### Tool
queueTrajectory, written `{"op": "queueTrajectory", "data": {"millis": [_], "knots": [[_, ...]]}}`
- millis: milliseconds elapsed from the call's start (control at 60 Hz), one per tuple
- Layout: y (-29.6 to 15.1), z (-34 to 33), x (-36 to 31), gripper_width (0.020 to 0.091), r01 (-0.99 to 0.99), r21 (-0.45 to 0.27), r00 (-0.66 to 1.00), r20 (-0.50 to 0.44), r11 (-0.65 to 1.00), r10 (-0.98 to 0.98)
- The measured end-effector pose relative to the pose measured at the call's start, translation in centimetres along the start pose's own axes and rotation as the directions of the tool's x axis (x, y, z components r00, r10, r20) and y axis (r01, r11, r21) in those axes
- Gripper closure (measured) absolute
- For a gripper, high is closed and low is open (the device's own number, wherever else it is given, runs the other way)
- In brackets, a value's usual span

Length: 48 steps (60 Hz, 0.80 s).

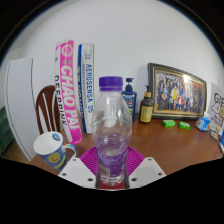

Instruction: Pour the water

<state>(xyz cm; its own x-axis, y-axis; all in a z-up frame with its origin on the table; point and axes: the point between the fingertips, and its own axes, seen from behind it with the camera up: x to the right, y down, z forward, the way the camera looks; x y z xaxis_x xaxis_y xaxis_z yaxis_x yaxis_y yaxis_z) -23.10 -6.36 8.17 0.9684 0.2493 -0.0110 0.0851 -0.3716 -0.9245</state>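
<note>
Water bottle (pixel 112 128), clear plastic with a purple cap, stands upright between the two fingers of the gripper (pixel 112 172). Pink pads (pixel 91 160) sit close against its lower body on both sides; no gap visible on either side, so I read the gripper as clenched on the bottle. Bottle base appears near or on the wooden surface (pixel 180 145) (base itself hidden low between the fingers, cannot tell if lifted).

Cap looks in place. Bottle is not tilted. Water level inside is hard to read.

A white cup (pixel 48 145) sits to the left of the bottle, near it, resting on a blue-patterned saucer (pixel 60 155). Likely the receiving vessel, as a judgement only. Whether it holds anything, cannot tell.

Behind: tall white boxes (pixel 75 85) with red and blue lettering, a dark blue bottle (pixel 128 100), a small brown bottle (pixel 147 106), a framed photo (pixel 178 92), small green items (pixel 169 123) on the surface to the right. A dark chair back (pixel 44 102) at left.

Progress: grasp seems made. Pouring not yet begun; carrying to the cup, dealing with the cap, and tilting are all left.
</note>
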Motion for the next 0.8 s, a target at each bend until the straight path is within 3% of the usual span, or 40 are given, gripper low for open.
{"op": "queueTrajectory", "data": {"millis": [117,200,283,317,350,383,650,800], "knots": [[0.4,-0.2,0.0,0.0756,-0.019,0.046,1.000,-0.007,0.999,0.019],[0.5,-0.4,0.0,0.0694,-0.017,0.057,1.000,-0.014,0.998,0.017],[0.9,-0.7,-0.2,0.0595,-0.024,0.019,1.000,-0.013,1.000,0.024],[1.2,-1.0,-0.1,0.0514,-0.037,-0.007,0.999,-0.011,0.999,0.037],[1.4,-1.5,-0.1,0.0347,-0.049,-0.032,0.999,-0.015,0.998,0.049],[1.5,-2.2,-0.1,0.0242,-0.058,-0.057,0.998,-0.020,0.997,0.057],[0.4,-13.9,1.1,0.0251,-0.032,-0.195,0.988,-0.155,0.980,0.001],[0.4,-20.7,0.9,0.0251,-0.076,-0.238,0.976,-0.215,0.968,0.024]]}}
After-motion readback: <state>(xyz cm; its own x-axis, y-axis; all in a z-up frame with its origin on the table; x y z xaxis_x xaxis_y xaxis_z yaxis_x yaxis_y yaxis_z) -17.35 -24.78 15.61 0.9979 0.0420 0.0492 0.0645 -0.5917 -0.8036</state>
